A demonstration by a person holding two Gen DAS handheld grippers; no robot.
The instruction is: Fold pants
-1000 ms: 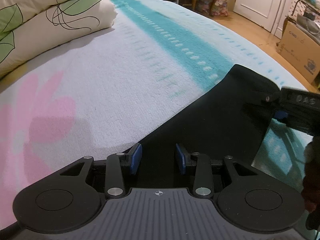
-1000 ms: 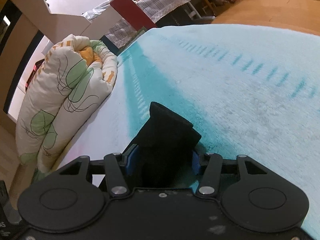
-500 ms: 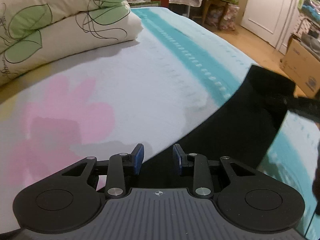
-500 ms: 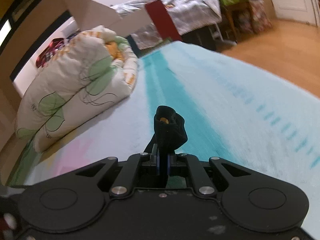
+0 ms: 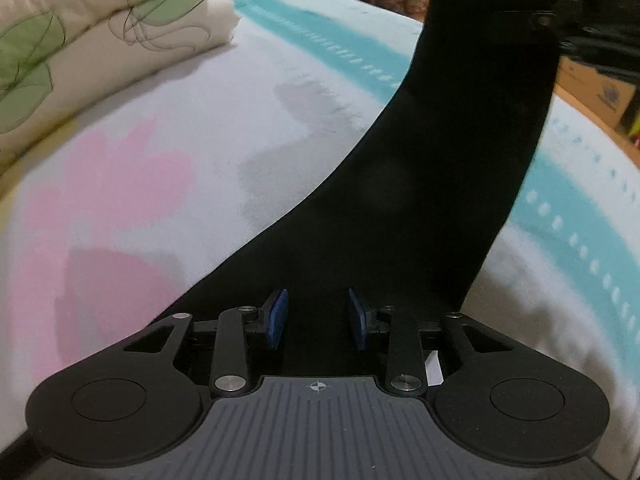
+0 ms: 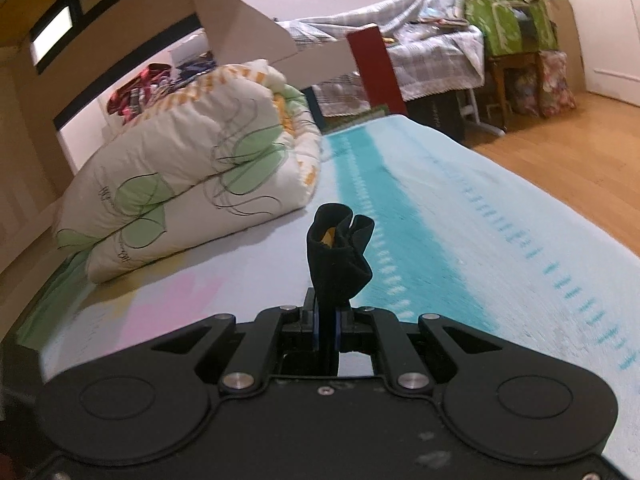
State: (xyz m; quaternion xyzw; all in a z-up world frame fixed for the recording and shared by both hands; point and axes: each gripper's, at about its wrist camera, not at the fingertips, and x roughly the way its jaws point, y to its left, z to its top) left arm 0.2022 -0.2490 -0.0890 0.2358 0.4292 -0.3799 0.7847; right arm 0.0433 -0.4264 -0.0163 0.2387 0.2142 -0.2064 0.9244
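Soft black cloth pants (image 5: 432, 184) stretch long, from left gripper (image 5: 318, 318) up to right gripper (image 6: 326, 330). Right pinches bunched end. Left half-spread, cloth between; grip unclear.

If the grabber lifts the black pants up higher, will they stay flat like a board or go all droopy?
Probably droopy: the black pants already hang in a curved sheet from the right gripper, and the pinched end bunches into soft folds. They likely weigh little, since one small pinch holds that end up.

light: dim, warm indoor | blur: slight, toward edges | distortion: strong fisheye
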